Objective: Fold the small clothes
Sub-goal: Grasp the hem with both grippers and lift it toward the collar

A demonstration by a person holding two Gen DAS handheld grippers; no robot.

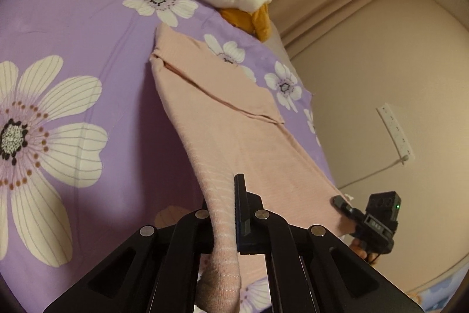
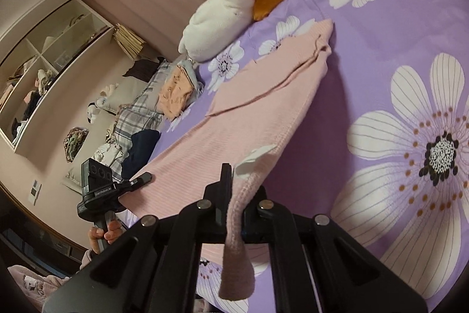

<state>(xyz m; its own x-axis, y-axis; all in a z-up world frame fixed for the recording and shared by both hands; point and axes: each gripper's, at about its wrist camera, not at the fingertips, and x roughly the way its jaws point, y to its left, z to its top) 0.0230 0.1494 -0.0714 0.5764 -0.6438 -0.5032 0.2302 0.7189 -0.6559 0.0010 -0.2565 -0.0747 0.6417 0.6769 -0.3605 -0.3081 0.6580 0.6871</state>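
We've got the pink knit top (image 1: 234, 119) half-folded, sleeves tucked in. Left gripper (image 1: 224, 213) and right gripper (image 2: 234, 195) each pinch a hem corner, so the final fold's left.

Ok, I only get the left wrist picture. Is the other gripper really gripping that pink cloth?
Observer: Yes, the right gripper is shut on the pink garment at its edge, beside a white label.
Operator: Anything else lying around?
Observer: A plaid garment lies heaped past the folded orange one.
Operator: And who holds my gripper?
Observer: A bare hand grips the handle of the left gripper.
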